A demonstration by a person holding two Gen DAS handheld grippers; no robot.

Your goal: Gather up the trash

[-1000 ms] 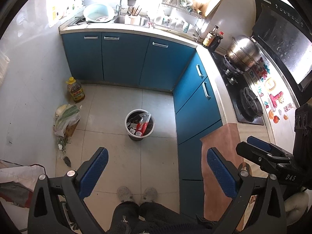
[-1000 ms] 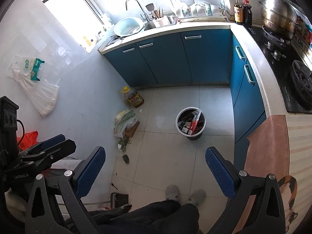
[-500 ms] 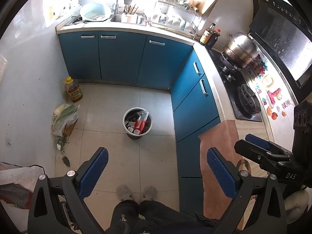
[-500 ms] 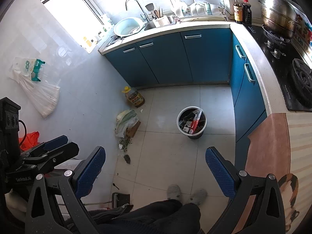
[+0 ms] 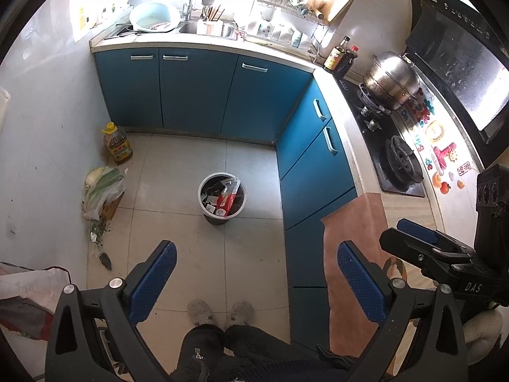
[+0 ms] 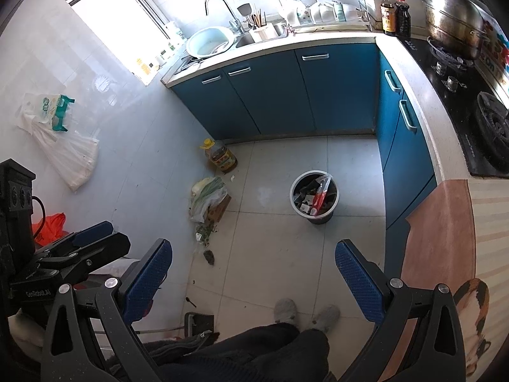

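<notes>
Only right wrist view shows hanging bags point(image 6: 60, 140).

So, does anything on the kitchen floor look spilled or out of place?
Yes. Green scraps lie scattered on the tiles beside the plastic bag of vegetables near the wall, with a dark clump beyond them. The trash bin stands upright, a red packet sticking out.

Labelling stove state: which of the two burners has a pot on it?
The far burner, nearest the sauce bottles, carries the steel pot. The near burner, by the wooden counter end, is bare.
</notes>
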